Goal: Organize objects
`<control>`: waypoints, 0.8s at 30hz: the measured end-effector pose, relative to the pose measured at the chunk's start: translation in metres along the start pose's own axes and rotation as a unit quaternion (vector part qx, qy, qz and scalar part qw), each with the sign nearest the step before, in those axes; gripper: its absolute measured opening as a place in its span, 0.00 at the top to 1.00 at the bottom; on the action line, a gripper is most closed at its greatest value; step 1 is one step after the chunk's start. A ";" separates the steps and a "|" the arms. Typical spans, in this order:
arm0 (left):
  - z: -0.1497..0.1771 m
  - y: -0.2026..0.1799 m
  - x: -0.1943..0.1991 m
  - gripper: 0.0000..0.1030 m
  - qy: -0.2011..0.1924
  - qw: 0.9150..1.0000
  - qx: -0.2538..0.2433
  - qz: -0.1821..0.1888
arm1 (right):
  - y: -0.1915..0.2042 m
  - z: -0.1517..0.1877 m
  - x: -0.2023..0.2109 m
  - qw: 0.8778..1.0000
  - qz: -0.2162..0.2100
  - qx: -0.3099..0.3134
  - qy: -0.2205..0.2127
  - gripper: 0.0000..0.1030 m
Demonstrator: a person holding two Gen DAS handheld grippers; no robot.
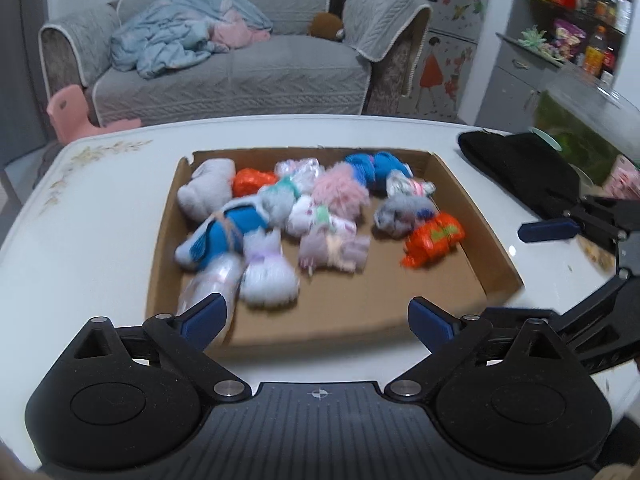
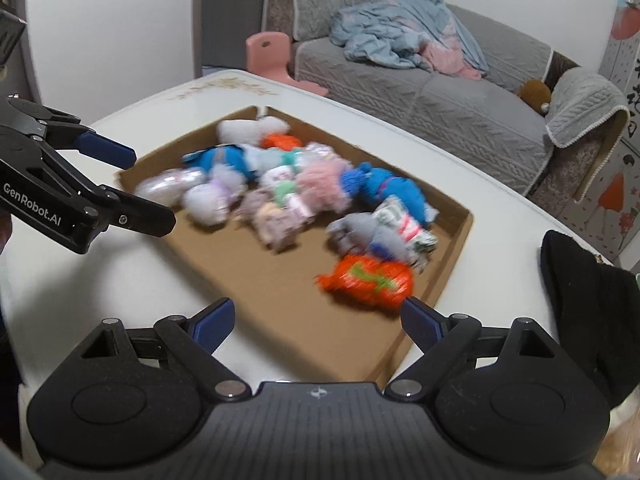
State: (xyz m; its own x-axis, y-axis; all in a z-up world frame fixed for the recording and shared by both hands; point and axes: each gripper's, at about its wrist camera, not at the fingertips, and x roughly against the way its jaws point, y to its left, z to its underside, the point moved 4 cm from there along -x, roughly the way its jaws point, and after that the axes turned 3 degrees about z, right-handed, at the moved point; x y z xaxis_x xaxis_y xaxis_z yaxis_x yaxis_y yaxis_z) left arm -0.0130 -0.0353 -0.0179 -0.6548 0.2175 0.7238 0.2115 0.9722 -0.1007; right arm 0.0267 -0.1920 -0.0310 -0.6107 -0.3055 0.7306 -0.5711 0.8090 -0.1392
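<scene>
Both the left gripper [image 1: 314,318] and right gripper [image 2: 316,320] hang spread and empty; ahead, bundles [image 1: 276,216] (socks, probably) sit gathered in the cardboard tray [image 1: 472,216].

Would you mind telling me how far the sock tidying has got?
Done: many rolled sock bundles already lie inside the cardboard tray. In hand: nothing; the left tool and right tool are both open and empty over the tray's near edge. Left: only a black cloth lies on the table outside it.
</scene>
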 end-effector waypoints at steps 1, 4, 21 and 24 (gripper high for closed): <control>0.009 -0.001 0.006 0.04 -0.003 1.000 -0.011 -0.002 | 0.005 0.004 0.005 1.000 -0.007 0.002 -0.004 0.14; 0.040 -0.004 0.024 0.02 -0.019 0.999 -0.046 -0.007 | 0.020 0.016 0.018 1.000 -0.026 0.003 -0.011 0.14; 0.152 -0.071 0.020 0.02 -0.018 0.985 -0.163 0.060 | 0.095 0.036 0.009 0.993 -0.116 -0.005 0.016 0.22; 0.157 -0.078 0.010 0.03 -0.020 0.983 -0.176 0.053 | 0.104 0.036 -0.003 0.991 -0.127 0.000 0.031 0.26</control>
State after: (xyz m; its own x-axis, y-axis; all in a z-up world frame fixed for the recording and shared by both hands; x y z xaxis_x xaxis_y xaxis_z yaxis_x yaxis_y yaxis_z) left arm -0.1499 -0.0948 -0.1096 -0.6420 0.3252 0.6943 0.5128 0.8553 0.0736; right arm -0.0504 -0.1246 -0.0720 -0.4123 -0.4687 0.7812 -0.7023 0.7098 0.0552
